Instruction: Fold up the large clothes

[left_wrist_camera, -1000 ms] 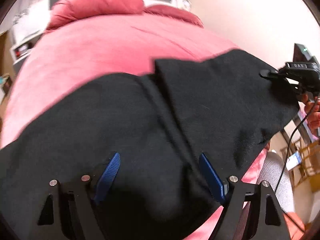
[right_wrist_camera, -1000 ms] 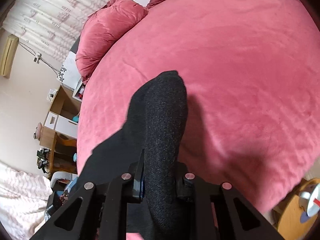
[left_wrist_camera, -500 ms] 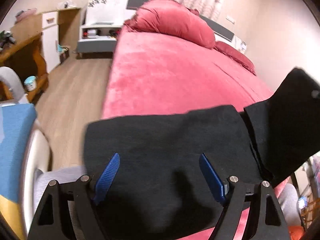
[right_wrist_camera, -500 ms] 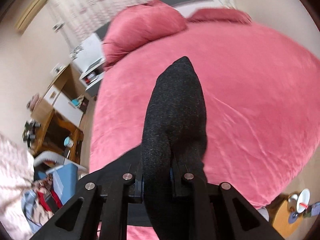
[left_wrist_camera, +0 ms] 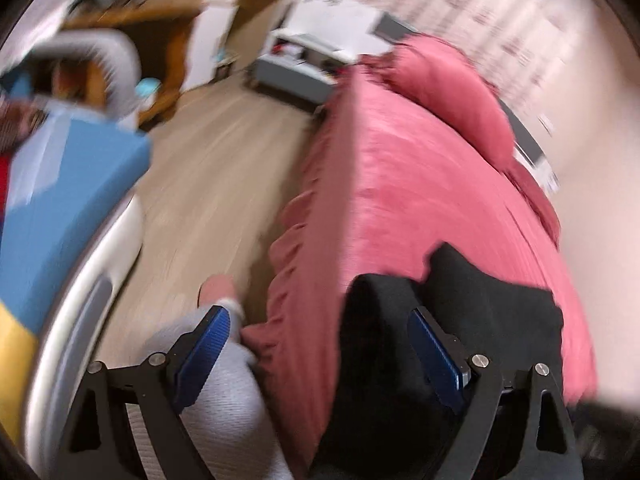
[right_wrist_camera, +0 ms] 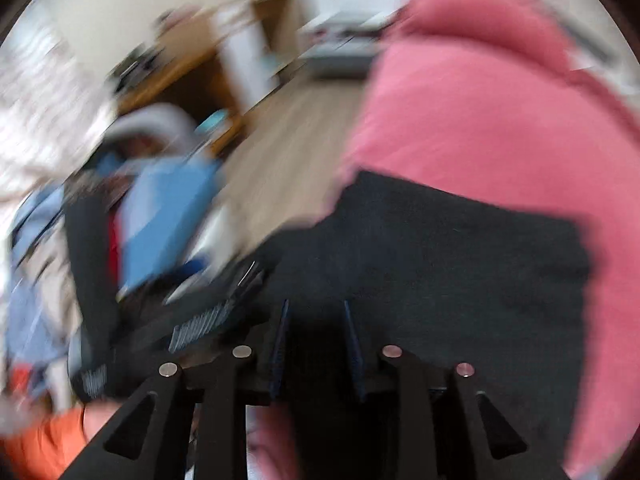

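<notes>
A black garment (left_wrist_camera: 472, 320) lies folded on the near corner of the pink bed (left_wrist_camera: 420, 184), with one side hanging over the frilled edge. My left gripper (left_wrist_camera: 320, 344) is open and its jaws are still opening. It hangs above the bed's edge, with its right finger over the black cloth and its left finger over a person's grey trouser leg (left_wrist_camera: 216, 408); nothing is gripped. The right wrist view is blurred. In it my right gripper (right_wrist_camera: 316, 332) sits low over the flat black garment (right_wrist_camera: 460, 256). Its jaws are opening and stand narrowly apart, and no fold rises between them.
Wooden floor (left_wrist_camera: 208, 184) runs left of the bed. A blue box (left_wrist_camera: 60, 184) with clothes and a white-rimmed seat stand at the left. A wooden desk (left_wrist_camera: 160, 40) and a white cabinet (left_wrist_camera: 316, 52) are at the back. A pink pillow (left_wrist_camera: 452, 92) lies at the bed's head. An orange sleeve (right_wrist_camera: 44, 444) shows.
Both views have swung left towards the bed's edge and the floor. The black fold that stood up between my right jaws is gone from them and the garment lies flat. The left jaws look slightly wider.
</notes>
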